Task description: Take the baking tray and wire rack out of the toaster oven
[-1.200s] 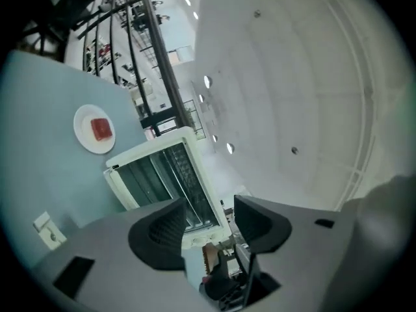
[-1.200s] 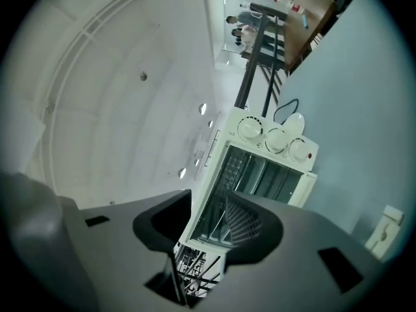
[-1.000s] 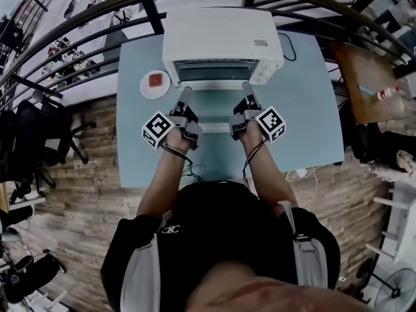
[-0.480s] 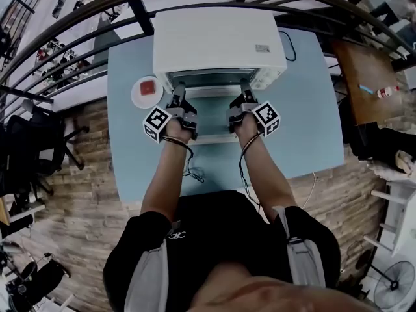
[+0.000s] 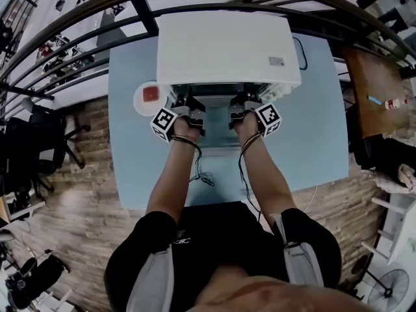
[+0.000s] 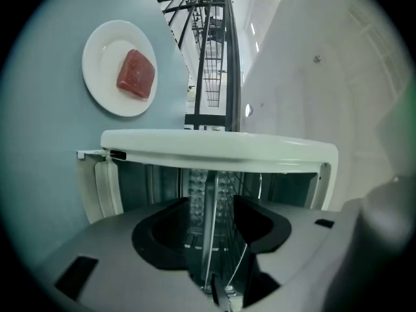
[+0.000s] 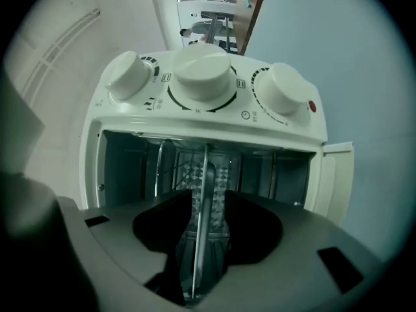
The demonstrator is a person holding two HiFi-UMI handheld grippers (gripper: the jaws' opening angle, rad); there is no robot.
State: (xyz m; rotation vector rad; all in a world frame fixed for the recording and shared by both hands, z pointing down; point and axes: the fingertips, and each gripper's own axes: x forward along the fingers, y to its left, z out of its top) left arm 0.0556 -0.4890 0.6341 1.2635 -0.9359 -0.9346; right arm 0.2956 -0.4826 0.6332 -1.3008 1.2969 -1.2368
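Observation:
The white toaster oven (image 5: 224,44) stands open at the back of the blue table. Both grippers reach level into its mouth, and its top hides their tips in the head view. In the left gripper view, rolled on its side, the left gripper (image 6: 211,203) is open astride a thin metal tray edge (image 6: 207,239), with rack wires (image 6: 242,265) beside it. The right gripper (image 7: 207,200) is open too, the same bright edge (image 7: 200,239) running between its jaws. No pad visibly presses on the metal.
A white plate (image 5: 150,96) with a red slab of meat (image 6: 136,74) lies left of the oven. Three white knobs (image 7: 201,73) sit on the oven's right end. The lowered oven door lies under my wrists. A railing runs behind the table.
Both grippers have moved forward and down from in front of the lowered door into the oven's mouth, so the tray edge now lies between each pair of jaws.

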